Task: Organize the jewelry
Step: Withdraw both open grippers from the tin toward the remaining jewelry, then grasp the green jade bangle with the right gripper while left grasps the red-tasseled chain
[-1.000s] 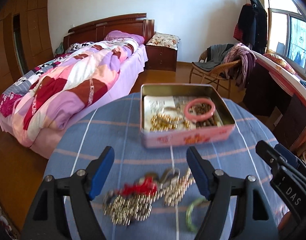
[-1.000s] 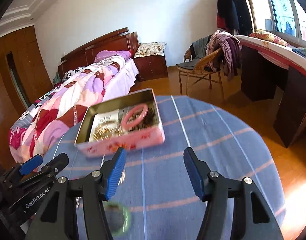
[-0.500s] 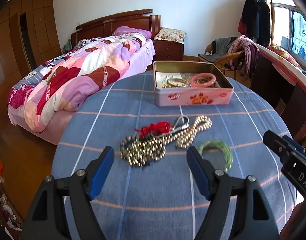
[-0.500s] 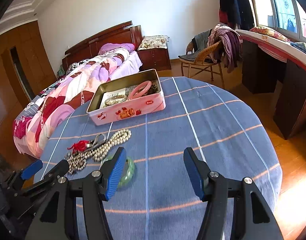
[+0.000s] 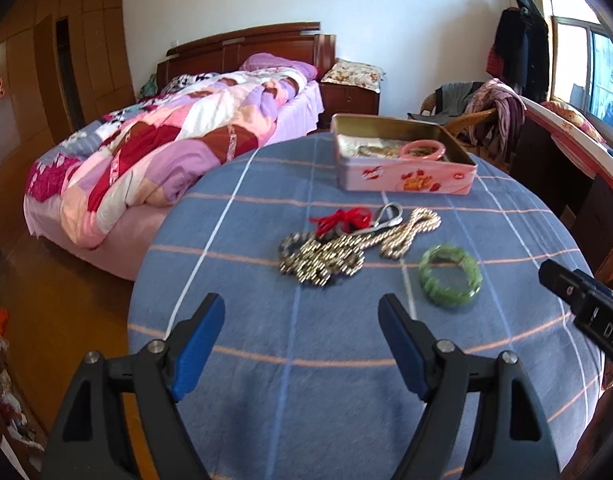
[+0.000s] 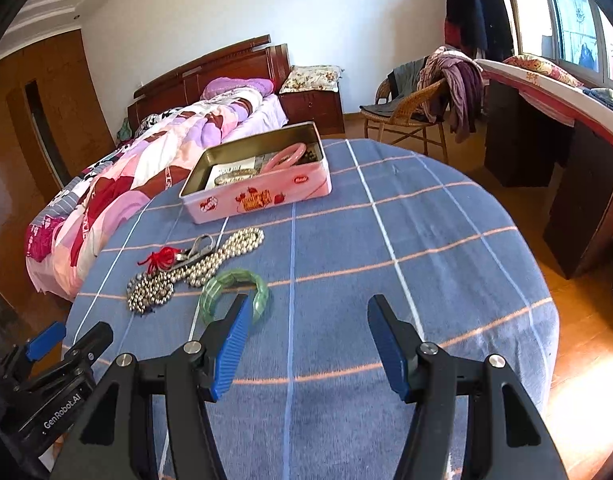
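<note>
Both grippers hang empty over the near table — left gripper (image 5: pixel 300 334) widening, right gripper (image 6: pixel 308 334) parted. Beyond lie the green bangle (image 5: pixel 450 276) and tangled bead necklaces (image 5: pixel 346 246), the tin (image 5: pixel 402 178) farther off. Pinching the heap likely snags several strands — they'd drag together.

Your round table (image 5: pixel 234 364) is wearing a blue striped cloth; a pink tin (image 5: pixel 402 178) is sitting near its far edge, a bead tangle (image 5: pixel 338 250) and green bangle (image 5: pixel 450 276) lying mid-table.
</note>
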`<act>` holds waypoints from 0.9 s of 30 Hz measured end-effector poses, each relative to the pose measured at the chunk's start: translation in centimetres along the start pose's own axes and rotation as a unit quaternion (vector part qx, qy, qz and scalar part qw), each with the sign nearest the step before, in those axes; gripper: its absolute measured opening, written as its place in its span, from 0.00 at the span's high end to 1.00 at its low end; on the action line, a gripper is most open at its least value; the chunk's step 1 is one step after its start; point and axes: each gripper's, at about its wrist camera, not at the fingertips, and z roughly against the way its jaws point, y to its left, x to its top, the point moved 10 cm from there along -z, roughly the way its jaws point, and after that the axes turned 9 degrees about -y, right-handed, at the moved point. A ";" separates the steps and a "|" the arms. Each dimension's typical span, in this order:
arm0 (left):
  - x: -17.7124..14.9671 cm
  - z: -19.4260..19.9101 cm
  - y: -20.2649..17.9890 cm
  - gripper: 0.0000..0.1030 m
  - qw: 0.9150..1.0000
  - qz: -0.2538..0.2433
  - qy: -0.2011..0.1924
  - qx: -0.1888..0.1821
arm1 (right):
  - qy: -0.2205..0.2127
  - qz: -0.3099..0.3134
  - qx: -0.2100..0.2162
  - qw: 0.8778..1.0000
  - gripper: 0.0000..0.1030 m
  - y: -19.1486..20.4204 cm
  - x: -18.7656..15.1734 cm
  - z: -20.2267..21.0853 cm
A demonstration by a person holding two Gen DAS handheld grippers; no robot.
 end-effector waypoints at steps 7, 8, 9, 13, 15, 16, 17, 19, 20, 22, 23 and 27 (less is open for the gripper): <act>-1.4 -0.6 1.4 0.21 0.999 0.038 0.020 -0.006 | 0.012 0.009 0.010 1.000 0.41 0.6 -0.9 -0.4; -1.4 -0.7 1.5 0.21 0.999 0.039 0.020 -0.005 | 0.012 0.009 0.012 1.000 0.42 0.7 -0.9 -0.5; -1.4 -0.7 1.5 0.21 0.999 0.039 0.020 -0.005 | 0.012 0.009 0.015 1.000 0.42 0.8 -0.8 -0.6; -1.4 -0.7 1.5 0.21 0.999 0.039 0.018 -0.010 | 0.013 0.013 0.020 1.000 0.42 1.1 -0.9 -0.8; -1.3 -0.7 1.4 0.21 0.999 0.038 0.017 -0.014 | 0.019 0.013 0.025 0.999 0.42 1.2 -1.0 -1.1; -1.3 -0.8 1.4 0.21 0.999 0.037 0.017 -0.015 | 0.022 0.010 0.027 0.999 0.42 1.2 -1.1 -1.4; -1.2 -0.8 1.4 0.21 0.999 0.037 0.017 -0.017 | 0.024 0.008 0.027 0.999 0.44 1.1 -1.1 -1.5; -1.2 -0.8 1.3 0.21 0.999 0.040 0.017 -0.022 | 0.030 0.004 0.029 0.999 0.47 1.2 -1.1 -2.0; -1.2 -0.9 1.3 0.21 0.999 0.041 0.018 -0.023 | 0.036 0.003 0.034 0.999 0.48 1.5 -1.0 -2.4; -1.2 -1.0 1.3 0.21 0.999 0.040 0.020 -0.023 | 0.040 0.010 0.041 0.998 0.48 2.1 -0.7 -3.2; -1.1 -1.1 1.3 0.21 0.999 0.039 0.020 -0.022 | 0.042 0.015 0.042 0.998 0.48 2.5 -0.7 -3.6; -0.7 -1.1 1.6 0.21 0.999 0.030 0.014 -0.021 | 0.063 0.039 0.042 0.996 0.52 4.2 -0.8 -5.9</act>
